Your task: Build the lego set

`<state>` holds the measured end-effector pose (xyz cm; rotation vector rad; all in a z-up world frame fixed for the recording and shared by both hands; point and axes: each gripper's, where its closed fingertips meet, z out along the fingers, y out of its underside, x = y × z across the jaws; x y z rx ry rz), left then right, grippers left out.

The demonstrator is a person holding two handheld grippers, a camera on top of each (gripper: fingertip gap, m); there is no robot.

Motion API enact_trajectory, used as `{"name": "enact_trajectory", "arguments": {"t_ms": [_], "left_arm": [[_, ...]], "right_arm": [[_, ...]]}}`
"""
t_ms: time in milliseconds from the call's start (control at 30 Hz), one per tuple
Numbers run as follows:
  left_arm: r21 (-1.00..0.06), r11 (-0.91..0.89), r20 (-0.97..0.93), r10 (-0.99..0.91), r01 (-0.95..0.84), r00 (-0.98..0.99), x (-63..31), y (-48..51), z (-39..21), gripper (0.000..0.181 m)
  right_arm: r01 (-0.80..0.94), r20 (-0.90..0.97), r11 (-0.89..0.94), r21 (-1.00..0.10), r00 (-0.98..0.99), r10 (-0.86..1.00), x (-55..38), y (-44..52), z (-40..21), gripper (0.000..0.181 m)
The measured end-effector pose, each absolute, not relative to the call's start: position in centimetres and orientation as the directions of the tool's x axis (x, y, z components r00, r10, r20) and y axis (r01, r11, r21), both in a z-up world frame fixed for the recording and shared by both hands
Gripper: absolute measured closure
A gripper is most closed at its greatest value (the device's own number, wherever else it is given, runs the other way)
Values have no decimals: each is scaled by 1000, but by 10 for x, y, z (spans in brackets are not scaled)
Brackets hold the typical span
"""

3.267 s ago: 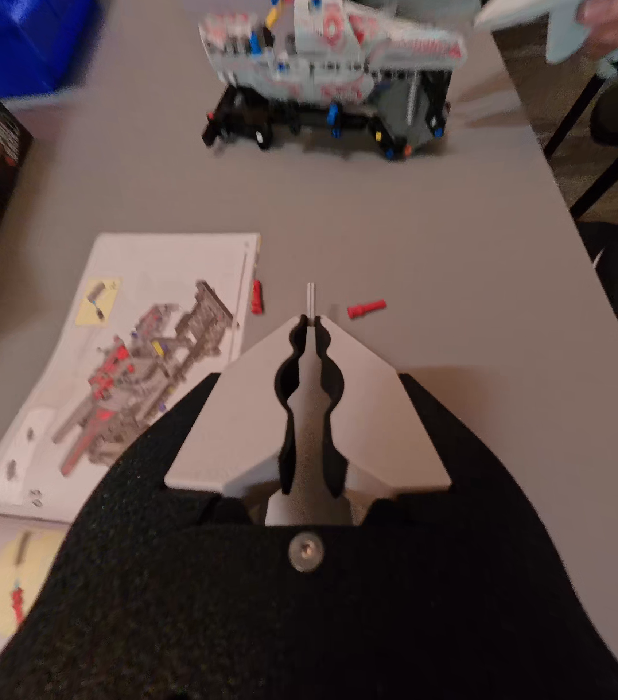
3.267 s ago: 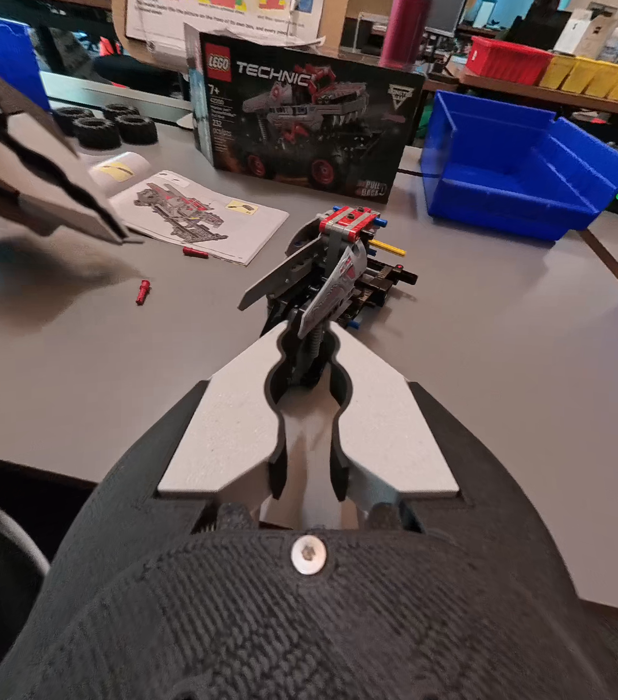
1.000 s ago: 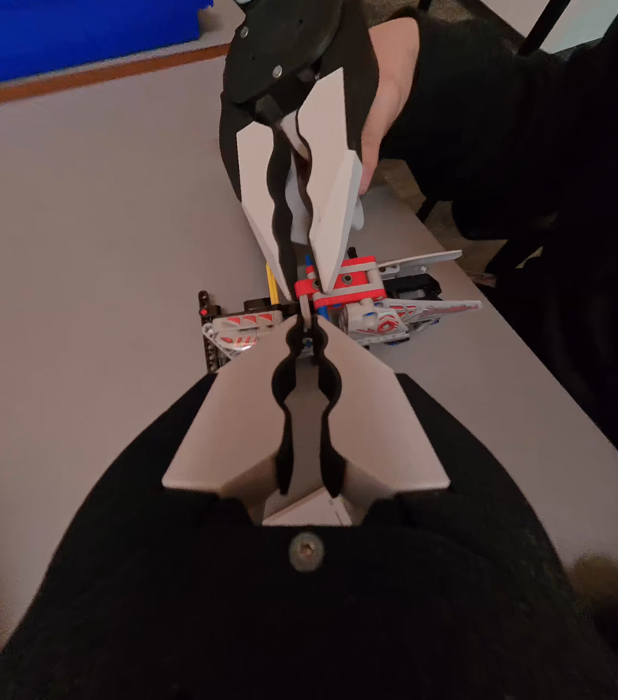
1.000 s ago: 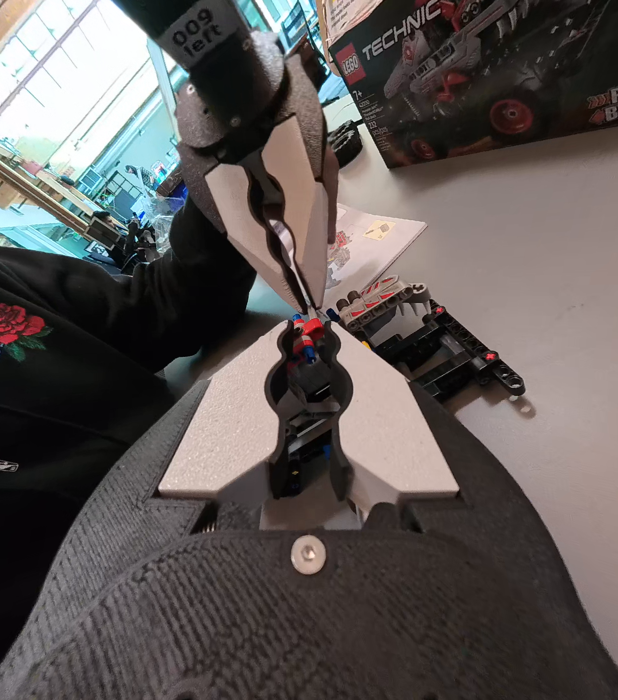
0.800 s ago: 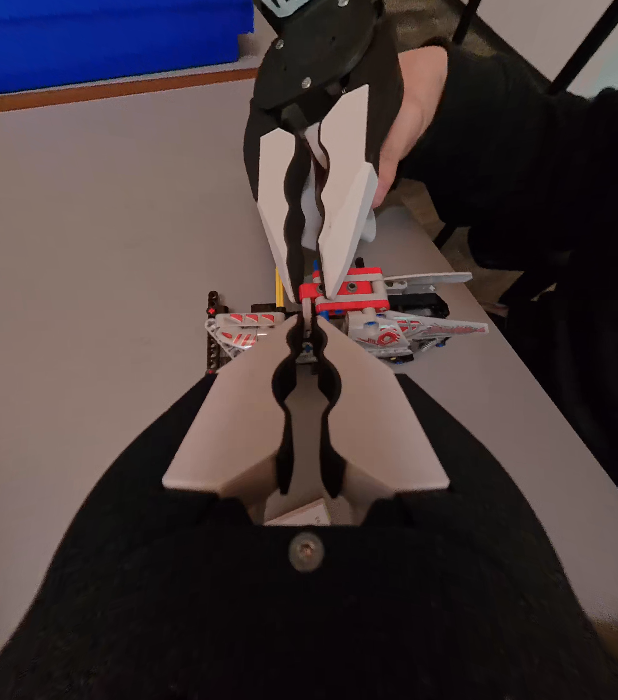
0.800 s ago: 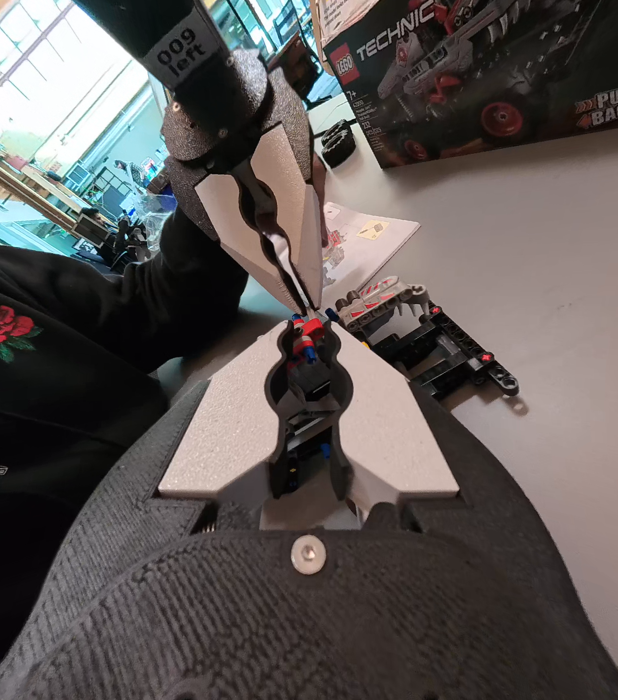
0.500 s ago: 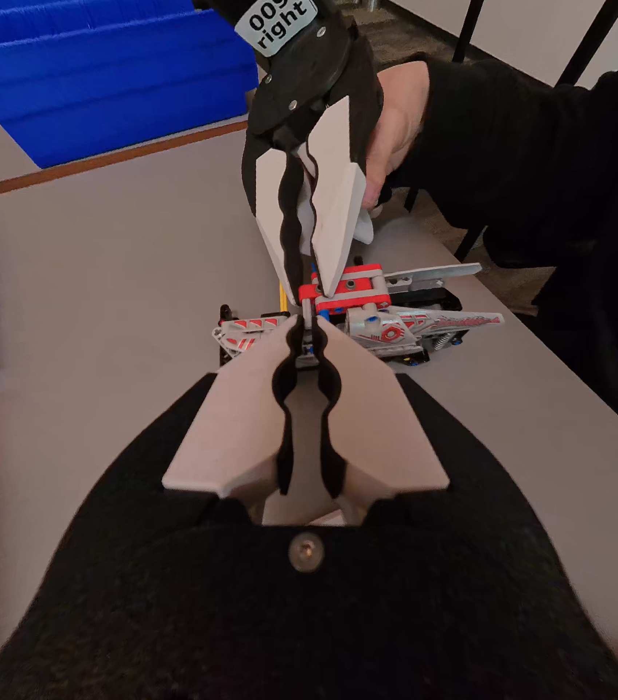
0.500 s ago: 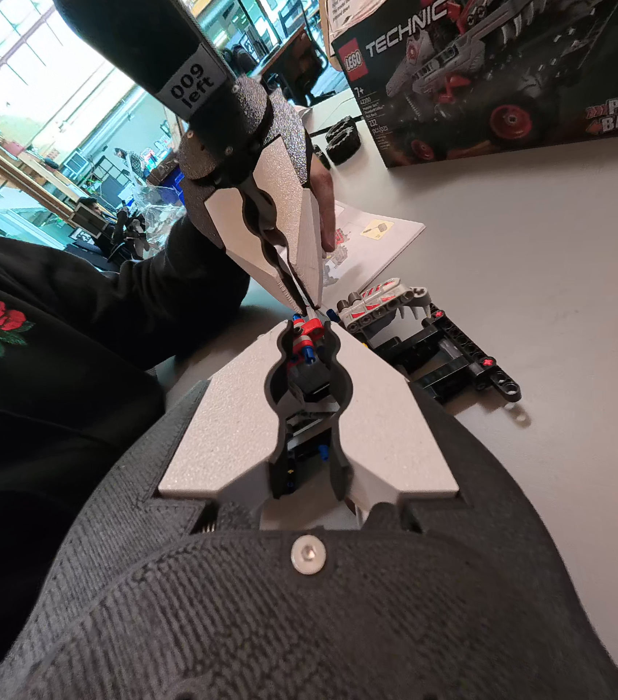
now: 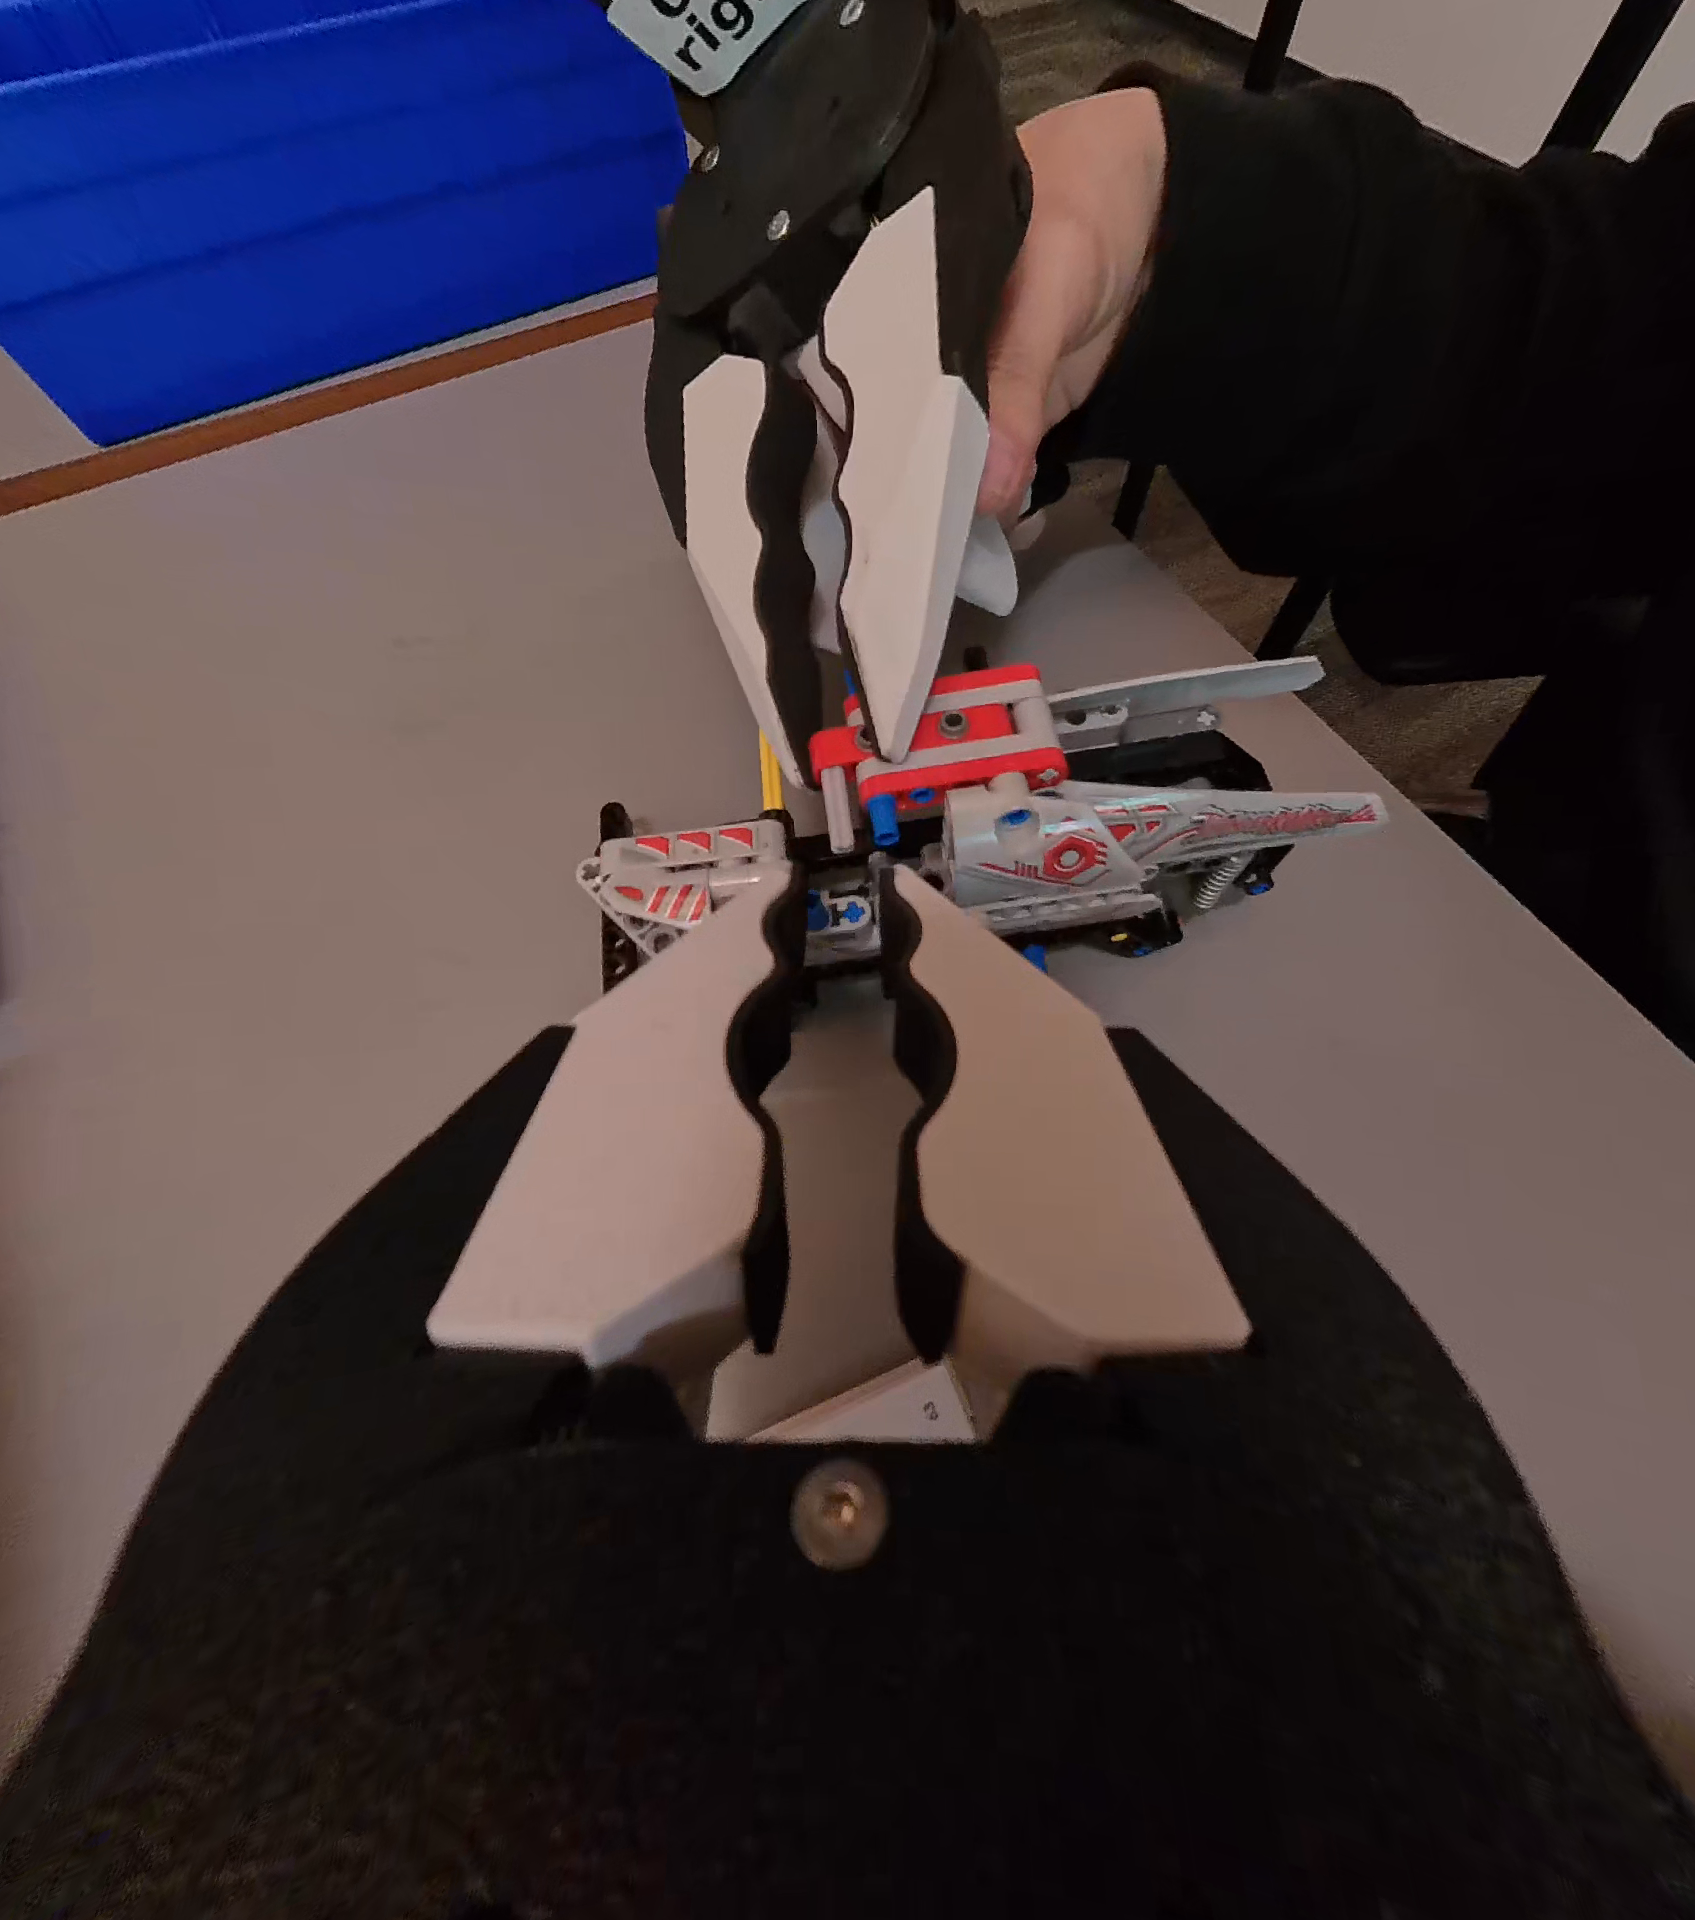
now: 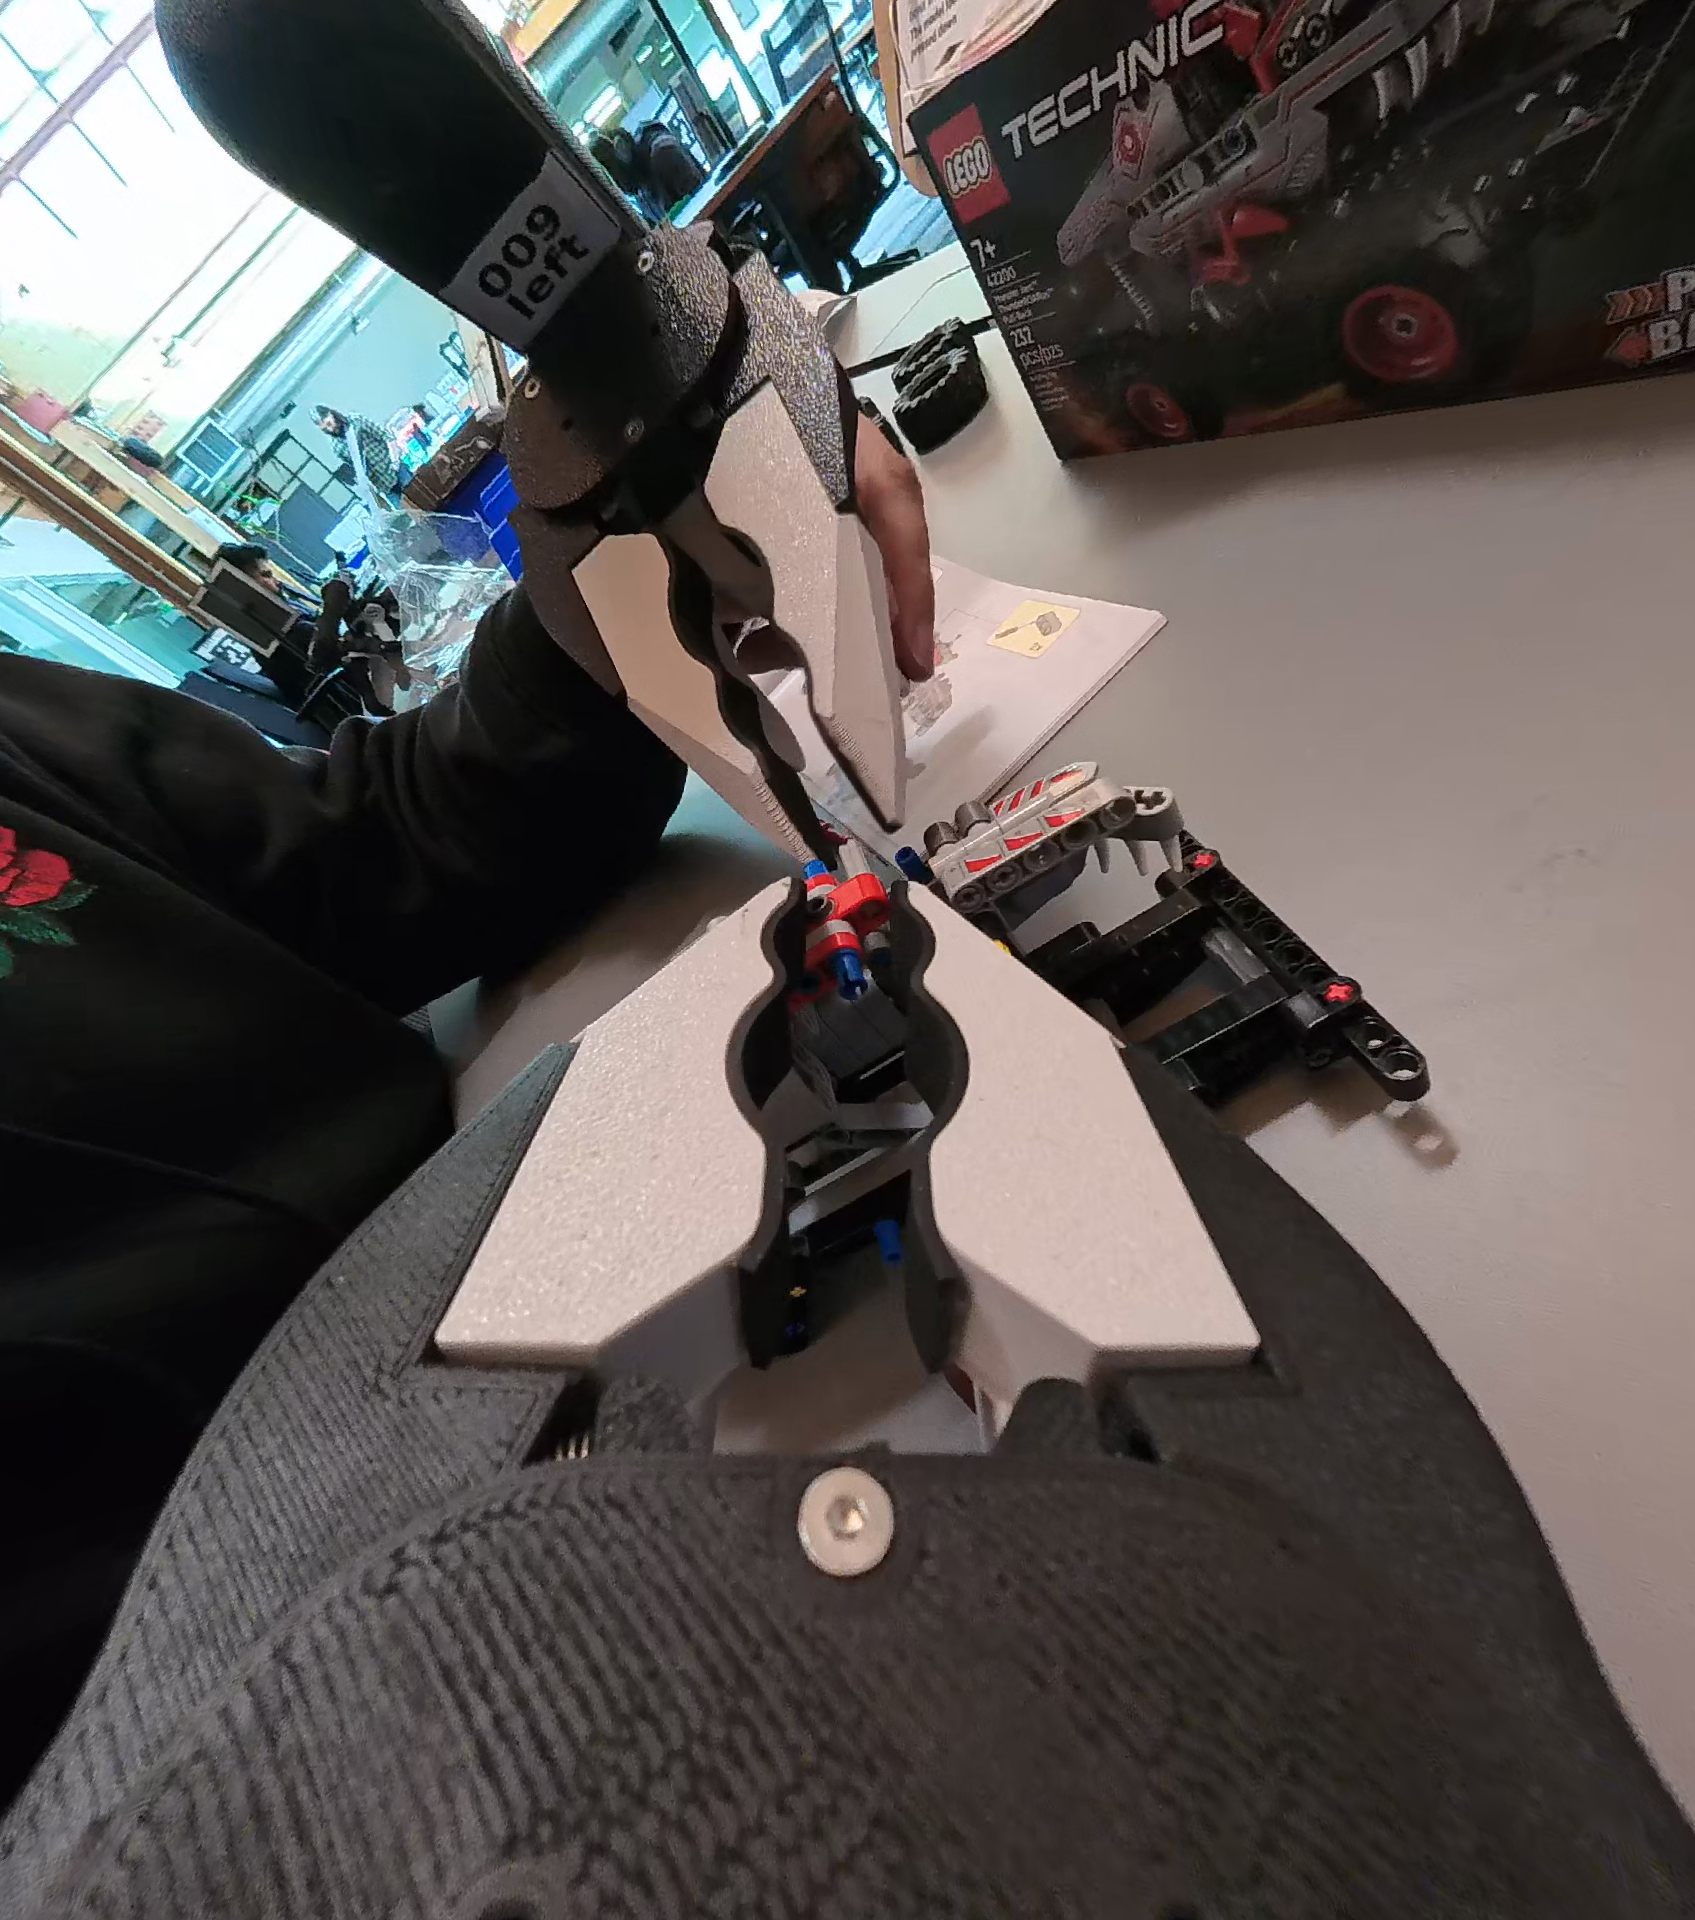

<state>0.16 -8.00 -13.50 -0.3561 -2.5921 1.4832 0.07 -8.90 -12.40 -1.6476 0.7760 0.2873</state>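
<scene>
The grey, red and black lego model (image 9: 1061, 862) lies on the grey table. A red frame (image 9: 968, 743) sits on top of it, with a short grey pin (image 9: 838, 821) standing upright at the frame's left end. My left gripper (image 9: 838, 883) is open and empty, its tips just in front of the pin. My right gripper (image 9: 838, 764) comes down from above and is shut on the left end of the red frame. In the right wrist view, my right gripper (image 10: 848, 899) pinches the red frame (image 10: 858, 904), and my left gripper (image 10: 848, 831) hangs open just above it.
A blue bin (image 9: 251, 208) stands at the table's far side. The set's box (image 10: 1394, 208), the open instruction booklet (image 10: 1051, 644) and black tyres (image 10: 936, 384) lie beyond the model. The table edge (image 9: 1445, 831) runs close on the right, with a dark-sleeved arm (image 9: 1445, 364) there. My left and right fingertips are right by each other.
My left gripper carried the grey pin from beside the booklet to the model, then opened and drew back slightly. The pin stays under the red frame. My right gripper keeps its hold.
</scene>
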Motion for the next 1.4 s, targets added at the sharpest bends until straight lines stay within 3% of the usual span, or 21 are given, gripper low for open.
{"name": "enact_trajectory", "arguments": {"t_ms": [133, 700, 1033, 1200, 1400], "left_arm": [[-866, 479, -17, 258, 143, -966, 4, -81, -133, 181], [-866, 476, -35, 249, 154, -968, 3, -88, -134, 181], [-868, 473, -63, 197, 152, -978, 12, -76, -118, 181], [-808, 571, -65, 164, 148, -984, -4, -32, -113, 179], [-711, 698, 12, 141, 91, -990, -52, 39, -167, 172]], "right_arm": [[-631, -587, -40, -775, 742, -323, 1, -89, -124, 167], [-620, -573, -54, -783, 752, -325, -1, -89, -123, 166], [-594, -558, -5, -804, 759, -335, -3, -115, -103, 152], [-541, -495, 2, -841, 768, -406, -1, -134, -91, 150], [-426, -333, -115, -897, 824, -458, -20, -130, -67, 151]]}}
